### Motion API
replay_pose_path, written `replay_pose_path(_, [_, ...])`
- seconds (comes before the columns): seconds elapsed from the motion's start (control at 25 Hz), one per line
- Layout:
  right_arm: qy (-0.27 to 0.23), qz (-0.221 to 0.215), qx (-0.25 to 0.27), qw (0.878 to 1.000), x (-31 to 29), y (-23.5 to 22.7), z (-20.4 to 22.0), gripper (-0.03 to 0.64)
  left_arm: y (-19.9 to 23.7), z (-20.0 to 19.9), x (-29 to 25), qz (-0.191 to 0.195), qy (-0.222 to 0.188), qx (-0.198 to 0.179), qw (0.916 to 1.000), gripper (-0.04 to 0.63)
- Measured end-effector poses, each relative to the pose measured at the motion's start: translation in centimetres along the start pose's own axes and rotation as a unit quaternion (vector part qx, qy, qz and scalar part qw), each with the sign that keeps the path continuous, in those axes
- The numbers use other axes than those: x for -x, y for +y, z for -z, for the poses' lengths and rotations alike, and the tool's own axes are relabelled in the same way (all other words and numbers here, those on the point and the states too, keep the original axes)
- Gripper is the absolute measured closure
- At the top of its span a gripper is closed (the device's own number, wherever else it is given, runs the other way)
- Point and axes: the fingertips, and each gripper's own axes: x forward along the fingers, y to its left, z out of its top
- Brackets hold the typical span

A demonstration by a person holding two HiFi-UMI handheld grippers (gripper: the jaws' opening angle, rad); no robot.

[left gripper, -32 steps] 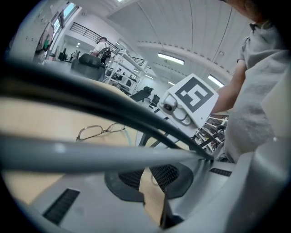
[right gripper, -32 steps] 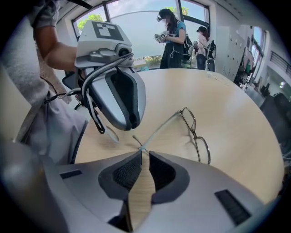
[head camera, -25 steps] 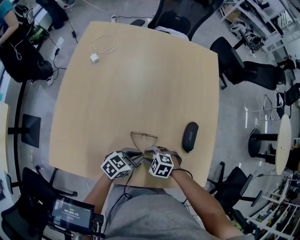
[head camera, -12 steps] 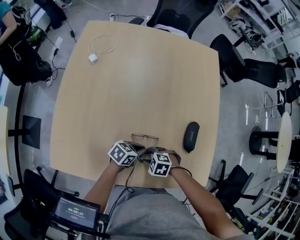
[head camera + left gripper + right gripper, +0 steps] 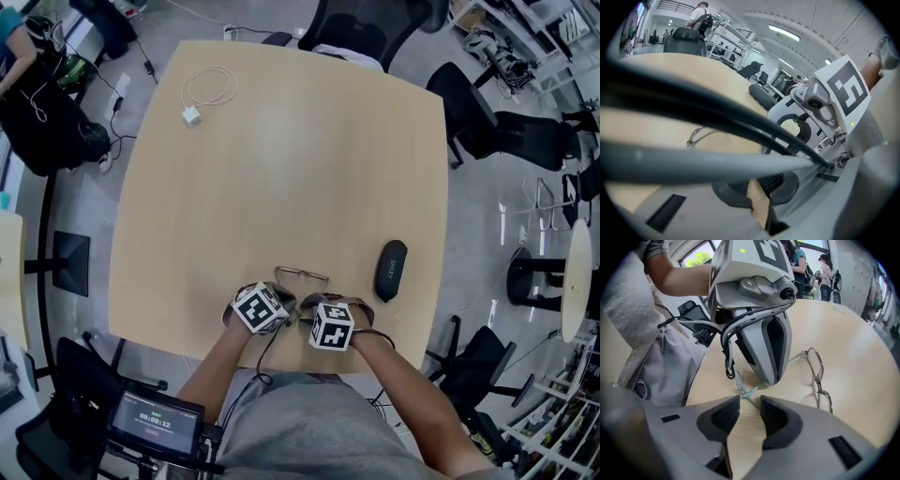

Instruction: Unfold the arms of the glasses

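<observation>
While the left gripper (image 5: pixel 761 190) and the right gripper (image 5: pixel 750 412) crowd the same small spot, I see the main risk as a tangle. Low in the middle of the head view, the glasses (image 5: pixel 302 277) lie on the table (image 5: pixel 281 150) just above both tools, close to the near edge, with the case (image 5: pixel 390 270) off to their right.

In the right gripper view the frame sits at centre right. A pale arm end (image 5: pixel 746 392) lies at centre, just ahead of the right gripper. Its jaws stand narrowly apart with bare table in the gap, and nothing is clamped. The left gripper shows only a thin wedge of table between its pads, holding nothing I can see, and its tips come down right at that arm end.

I judge that closing either claw off the mark could pinch the other's tip or flick the thin arm away. Pulling an arm without the frame pinned could drag the glasses toward the table edge. Thick cables (image 5: pixel 717 117) blur most of the left gripper view, so my aim there is poor.
</observation>
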Motion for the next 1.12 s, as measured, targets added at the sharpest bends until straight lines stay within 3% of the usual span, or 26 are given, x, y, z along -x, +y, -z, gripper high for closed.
replay_pose_path(0.64, [0.037,0.006,0.016,0.999,0.7,-0.9,2.3,0.494,0.8,1.0,0.4,-0.009,-0.008,0.026,0.9996,0.588])
replay_pose_path(0.8, [0.008,-0.024,0.000,1.000,0.4,0.3,0.2,0.494,1.0,0.8,0.3,-0.011,-0.011,0.028,0.9995,0.588])
replay_pose_path(1.12, [0.031,-0.037,0.032,0.998,-1.3,2.2,0.1,0.494,1.3,0.9,0.4,-0.013,-0.011,0.031,0.9994,0.588])
